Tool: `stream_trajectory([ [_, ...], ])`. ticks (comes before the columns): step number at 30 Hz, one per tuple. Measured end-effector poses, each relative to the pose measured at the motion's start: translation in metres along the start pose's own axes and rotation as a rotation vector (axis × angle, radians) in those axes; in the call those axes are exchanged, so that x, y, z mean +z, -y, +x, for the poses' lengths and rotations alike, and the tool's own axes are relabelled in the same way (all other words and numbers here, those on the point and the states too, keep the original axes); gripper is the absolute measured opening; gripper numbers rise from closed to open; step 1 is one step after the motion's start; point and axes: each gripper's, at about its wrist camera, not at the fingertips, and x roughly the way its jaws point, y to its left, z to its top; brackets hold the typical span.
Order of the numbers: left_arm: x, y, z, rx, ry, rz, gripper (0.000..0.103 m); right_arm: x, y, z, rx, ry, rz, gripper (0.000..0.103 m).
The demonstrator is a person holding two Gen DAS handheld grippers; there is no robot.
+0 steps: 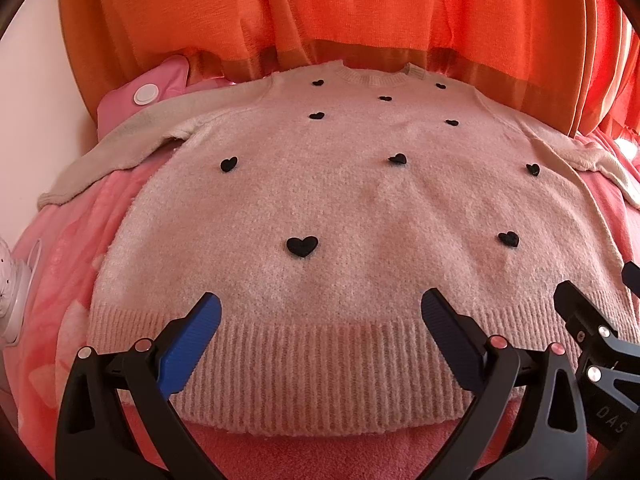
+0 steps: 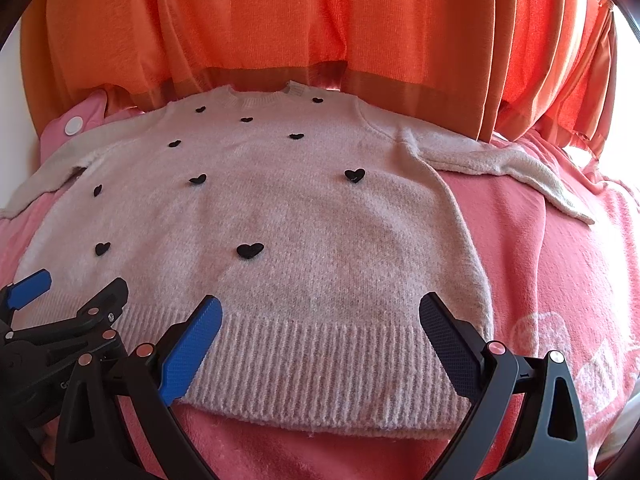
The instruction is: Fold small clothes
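Note:
A small pale pink knit sweater (image 1: 360,208) with black heart patches lies flat, front up, on a pink blanket (image 1: 68,264); it also shows in the right wrist view (image 2: 300,220). Both sleeves are spread out to the sides. The ribbed hem is nearest to me. My left gripper (image 1: 320,316) is open and empty, just above the left part of the hem. My right gripper (image 2: 320,316) is open and empty above the right part of the hem. Each gripper shows at the edge of the other's view.
Orange curtains (image 1: 340,12) hang right behind the sweater's collar. A pink pillow with a white button (image 1: 146,94) lies at the back left. A white object (image 1: 16,288) sits at the left edge. The pink blanket (image 2: 560,280) extends to the right.

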Motion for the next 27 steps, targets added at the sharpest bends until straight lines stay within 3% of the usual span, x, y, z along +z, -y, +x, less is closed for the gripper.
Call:
stream_trajectory([
  [27,-0.0009,0.0002,0.0009,0.000,0.003,0.009,0.098,-0.0002,-0.0019,-0.0002,-0.002,-0.001,-0.001,0.097],
])
